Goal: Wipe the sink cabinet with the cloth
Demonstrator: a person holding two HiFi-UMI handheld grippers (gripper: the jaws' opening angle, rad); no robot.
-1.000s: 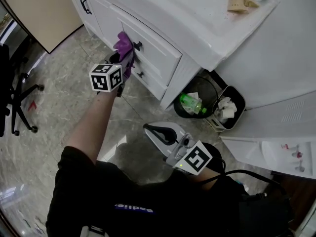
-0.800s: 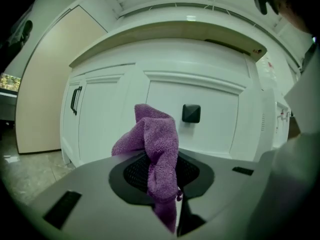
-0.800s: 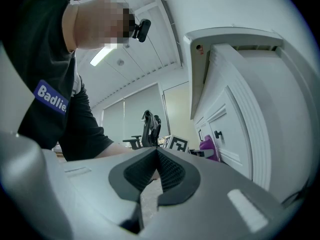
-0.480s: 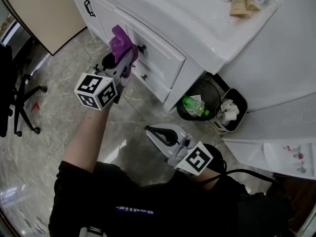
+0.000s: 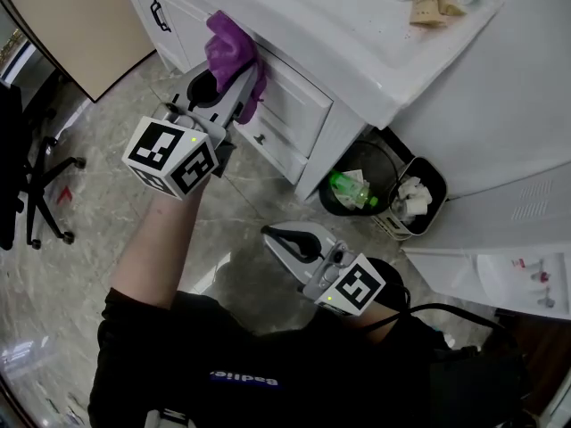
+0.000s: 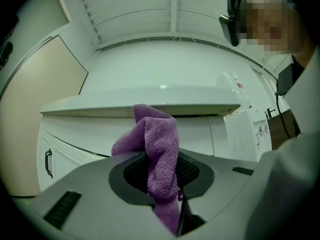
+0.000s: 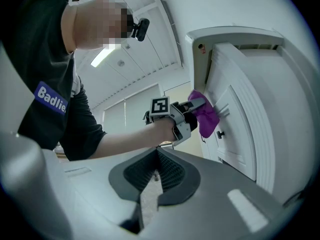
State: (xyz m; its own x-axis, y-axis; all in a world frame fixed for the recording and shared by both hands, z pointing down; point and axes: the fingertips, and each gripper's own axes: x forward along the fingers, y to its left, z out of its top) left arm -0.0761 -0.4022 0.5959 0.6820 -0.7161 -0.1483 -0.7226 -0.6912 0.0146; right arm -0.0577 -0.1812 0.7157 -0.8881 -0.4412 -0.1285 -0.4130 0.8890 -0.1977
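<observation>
Here the left gripper [image 5: 234, 83] pinches the purple cloth [image 5: 230, 50] and presses it against the top drawer front of the sink cabinet [image 5: 299, 105], just under its countertop [image 5: 357, 52]. The right gripper [image 5: 270, 232], jaws pressed together on nothing, hangs well apart from the cabinet.

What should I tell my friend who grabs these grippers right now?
Left gripper: shut on the cloth, which is up against the top drawer of the cabinet, just under the counter edge.
Right gripper: shut, empty, held low near the body.
Done: the cloth is at the cabinet. How much is wiped doesn't show.
Left: wipe the rest of the cabinet front.
</observation>
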